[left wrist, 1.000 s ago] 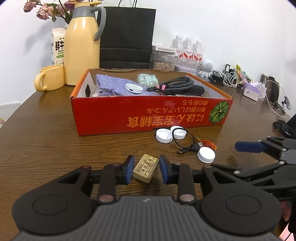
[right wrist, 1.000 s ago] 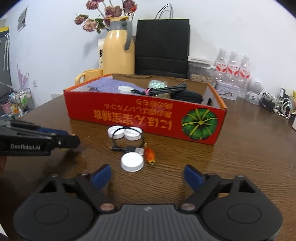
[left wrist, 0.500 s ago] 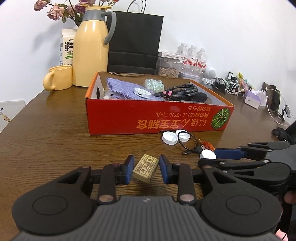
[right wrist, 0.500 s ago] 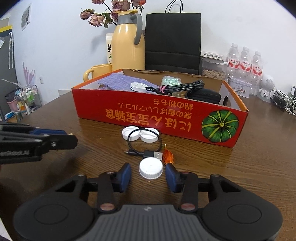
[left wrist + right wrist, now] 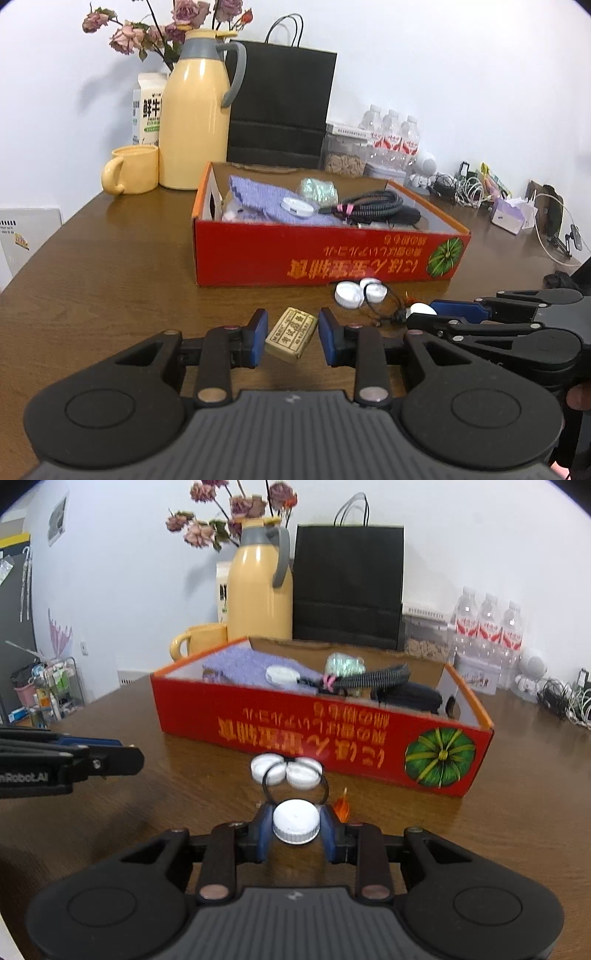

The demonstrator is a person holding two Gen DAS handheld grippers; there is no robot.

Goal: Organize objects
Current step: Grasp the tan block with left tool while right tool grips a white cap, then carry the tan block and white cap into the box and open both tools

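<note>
Since the earlier frames the right gripper point(image 5: 296, 829) has come forward over the loose items, and its jaws have just been closing: they now press on either side of a white bottle cap point(image 5: 296, 822) on the wooden table point(image 5: 517, 812). The left gripper point(image 5: 291, 334) keeps its narrow grip on a small tan packet point(image 5: 291, 333) printed with dark characters, tilted between the blue pads and raised a little above the tabletop, closer to the box than it was.

Ahead of both tools stands the red cardboard box point(image 5: 325, 254), open at the top. Inside it lie a purple cloth point(image 5: 266, 201), a white round disc point(image 5: 297, 205) on that cloth, a coiled black braided cable point(image 5: 373, 201) and a greenish wrapped item point(image 5: 318, 188).

On the table just in front of the box sit two more white caps point(image 5: 284, 770), touching each other, with a thin black cable loop point(image 5: 295, 790) lying over them and a small orange object point(image 5: 341, 806) beside the held cap.

Behind the box stand a yellow thermos jug point(image 5: 195, 122), a yellow mug point(image 5: 131, 170) and a black paper bag point(image 5: 280, 107).
</note>
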